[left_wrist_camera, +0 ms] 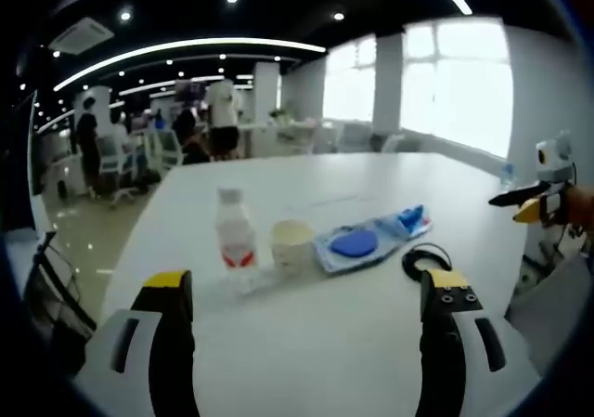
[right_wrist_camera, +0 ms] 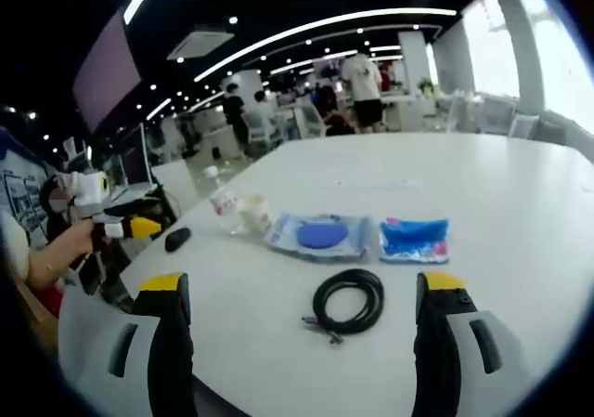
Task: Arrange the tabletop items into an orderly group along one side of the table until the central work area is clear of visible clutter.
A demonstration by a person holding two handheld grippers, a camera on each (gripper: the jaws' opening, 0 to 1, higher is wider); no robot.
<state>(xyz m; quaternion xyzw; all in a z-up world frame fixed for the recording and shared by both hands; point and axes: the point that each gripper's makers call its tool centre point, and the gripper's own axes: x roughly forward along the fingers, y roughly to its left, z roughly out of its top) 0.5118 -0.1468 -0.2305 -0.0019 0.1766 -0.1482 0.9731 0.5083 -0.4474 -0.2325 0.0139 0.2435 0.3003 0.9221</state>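
On the white table (left_wrist_camera: 371,180) several items stand in a loose row: a clear bottle with a red label (left_wrist_camera: 237,238), a pale cup (left_wrist_camera: 292,242), a clear pouch holding a round blue pad (left_wrist_camera: 357,243), a blue packet (left_wrist_camera: 409,219) and a coiled black cable (left_wrist_camera: 424,256). My left gripper (left_wrist_camera: 306,280) is open, a little short of the bottle and cup. My right gripper (right_wrist_camera: 303,281) is open just before the cable (right_wrist_camera: 349,301). Beyond the cable lie the pouch (right_wrist_camera: 318,234), packet (right_wrist_camera: 415,239), cup (right_wrist_camera: 253,213) and bottle (right_wrist_camera: 220,197).
A small dark object (right_wrist_camera: 176,239) lies near the table's left edge, by the hand-held left gripper (right_wrist_camera: 128,227). The right gripper (left_wrist_camera: 522,205) shows at the table's right edge. Several people, chairs and desks fill the office behind. Bright windows (left_wrist_camera: 473,87) line one wall.
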